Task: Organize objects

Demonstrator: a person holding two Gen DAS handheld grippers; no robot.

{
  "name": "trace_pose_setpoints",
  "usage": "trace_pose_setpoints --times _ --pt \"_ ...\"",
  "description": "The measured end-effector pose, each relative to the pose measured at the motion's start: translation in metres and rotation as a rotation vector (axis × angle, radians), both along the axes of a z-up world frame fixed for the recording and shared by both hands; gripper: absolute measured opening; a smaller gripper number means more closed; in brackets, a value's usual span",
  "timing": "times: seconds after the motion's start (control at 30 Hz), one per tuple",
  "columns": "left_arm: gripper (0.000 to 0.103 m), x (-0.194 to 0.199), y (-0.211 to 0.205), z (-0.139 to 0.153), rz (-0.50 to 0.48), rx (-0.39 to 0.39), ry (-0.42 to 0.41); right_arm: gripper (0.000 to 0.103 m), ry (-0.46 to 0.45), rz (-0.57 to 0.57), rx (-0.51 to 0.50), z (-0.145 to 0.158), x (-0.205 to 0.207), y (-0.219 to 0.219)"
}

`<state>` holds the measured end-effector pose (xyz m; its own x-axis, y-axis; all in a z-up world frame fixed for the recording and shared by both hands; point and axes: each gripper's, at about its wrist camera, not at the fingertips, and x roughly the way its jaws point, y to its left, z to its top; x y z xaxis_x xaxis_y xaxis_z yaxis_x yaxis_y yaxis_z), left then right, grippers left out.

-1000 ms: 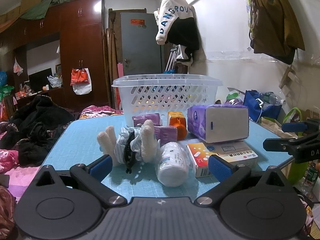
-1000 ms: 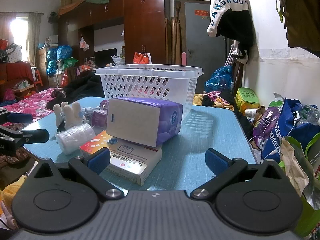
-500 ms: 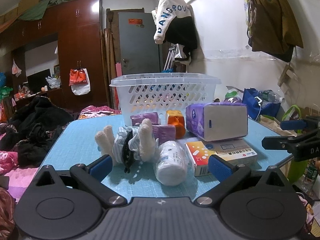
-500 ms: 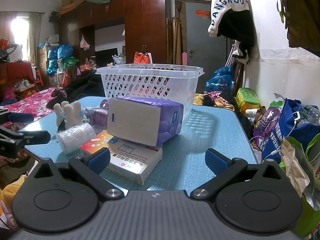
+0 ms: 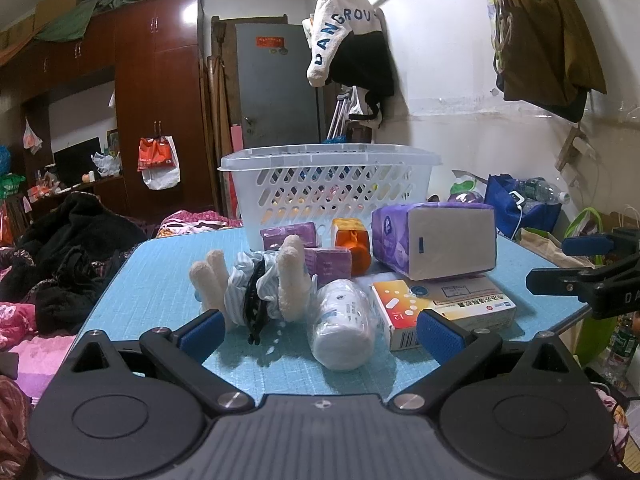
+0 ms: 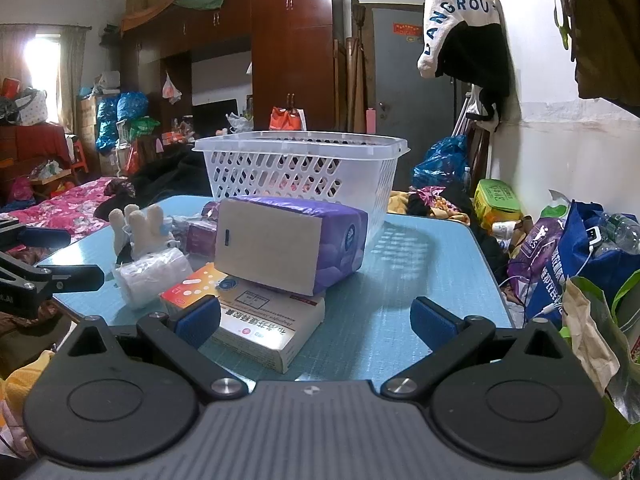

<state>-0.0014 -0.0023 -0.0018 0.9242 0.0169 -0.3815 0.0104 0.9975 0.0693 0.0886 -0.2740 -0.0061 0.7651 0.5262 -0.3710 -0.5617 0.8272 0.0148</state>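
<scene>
a: how far along?
b: barely started. both claws, left claw (image 5: pixel 318 330) & right claw (image 6: pixel 316 318), wide, holding nothing. basket (image 5: pixel 332 188) at back of the blue worktop (image 5: pixel 160 264), contents unclear.
a: what's left?
b: tissue pack (image 6: pixel 292 242) on medicine box (image 6: pixel 248 316), plush toy (image 5: pixel 256 280), white roll (image 5: pixel 340 320), orange bottle (image 5: pixel 352 246). room v cluttered; wardrobe (image 5: pixel 156 100) behind.

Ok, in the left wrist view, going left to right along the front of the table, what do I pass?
Plush toy → white wrapped roll → medicine box → right gripper past the table's right edge.
</scene>
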Motion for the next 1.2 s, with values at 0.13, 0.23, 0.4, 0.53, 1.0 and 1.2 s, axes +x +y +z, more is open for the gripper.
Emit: trace_pose_setpoints --times 0.13,0.23,0.4,0.53,1.0,1.2 --pt "0.103 0.0 0.0 -0.0001 0.0 0.0 0.001 0.103 0.001 0.001 0.0 0.0001 0.0003 -0.0003" --pt "0.103 -0.0001 0.0005 -0.0006 -0.001 -0.001 0.003 0.103 0.002 0.005 0.002 0.0006 0.0003 -0.0008" --pt "0.103 0.0 0.0004 -0.0006 0.0 -0.001 0.003 0.103 0.003 0.011 0.007 0.0007 0.0004 -0.0018" --pt "0.103 -0.0001 0.0003 -0.0012 -0.002 0.001 0.006 0.103 0.001 0.015 0.007 0.001 -0.0002 -0.0021" --pt "0.103 0.0011 -0.0016 -0.0023 -0.005 0.009 0.013 0.103 -0.014 0.053 0.015 -0.0011 -0.0042 -0.0016" --pt "0.103 0.0013 -0.002 -0.0024 -0.006 0.012 0.015 0.103 -0.004 0.057 0.023 -0.0013 -0.0019 -0.0039"
